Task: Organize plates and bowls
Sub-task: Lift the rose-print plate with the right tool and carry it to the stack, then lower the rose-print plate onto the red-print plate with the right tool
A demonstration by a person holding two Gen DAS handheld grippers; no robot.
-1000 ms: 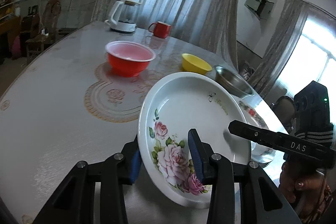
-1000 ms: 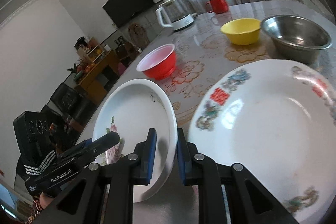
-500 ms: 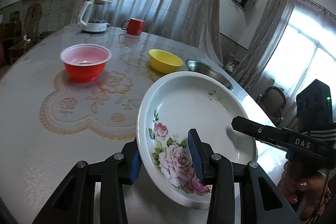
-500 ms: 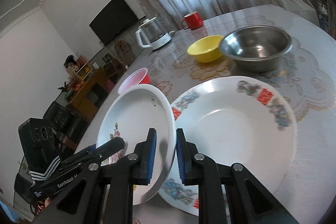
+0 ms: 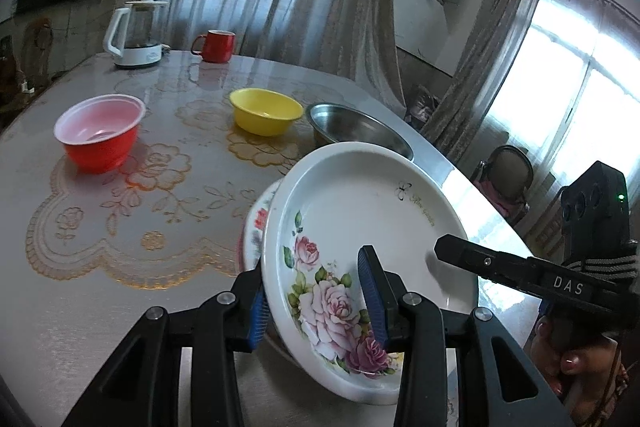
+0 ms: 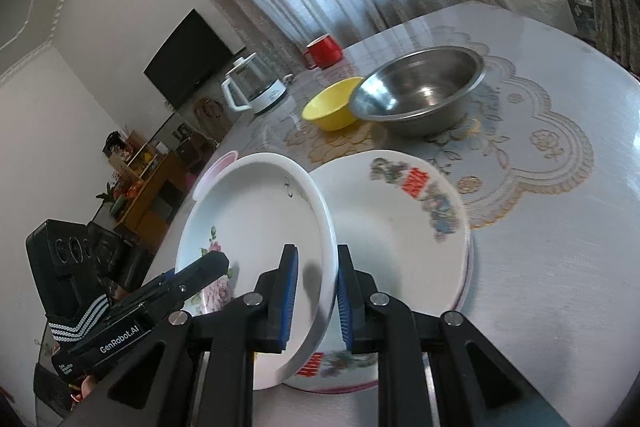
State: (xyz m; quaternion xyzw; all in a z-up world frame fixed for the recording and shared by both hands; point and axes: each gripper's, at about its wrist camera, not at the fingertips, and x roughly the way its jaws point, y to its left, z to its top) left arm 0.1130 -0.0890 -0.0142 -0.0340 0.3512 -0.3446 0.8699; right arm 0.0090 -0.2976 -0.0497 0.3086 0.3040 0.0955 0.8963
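Note:
A white plate with pink roses (image 5: 360,219) (image 6: 248,219) hangs tilted above the table, held from both sides. My left gripper (image 5: 314,301) is shut on its near rim by the roses. Across from it, my right gripper (image 6: 316,293) is shut on the opposite rim. Under the held plate's right part lies a white plate with red and blue pictures (image 6: 400,227), of which only a sliver (image 5: 258,223) shows in the left wrist view. Whether the two plates touch I cannot tell. Behind them stand a steel bowl (image 6: 424,87) (image 5: 352,125), a yellow bowl (image 6: 330,103) (image 5: 266,109) and a red bowl (image 5: 100,131).
A white kettle (image 5: 138,31) and a red mug (image 5: 216,45) stand at the far edge of the round table (image 5: 60,327). Its right edge runs close behind the plates, with a chair (image 5: 508,171) beyond it. A hand (image 5: 568,359) holds the right gripper.
Both grippers have carried the rose plate sideways across the table. It was beside the pictured plate and now hangs over that plate's near side. Both grips are unchanged.

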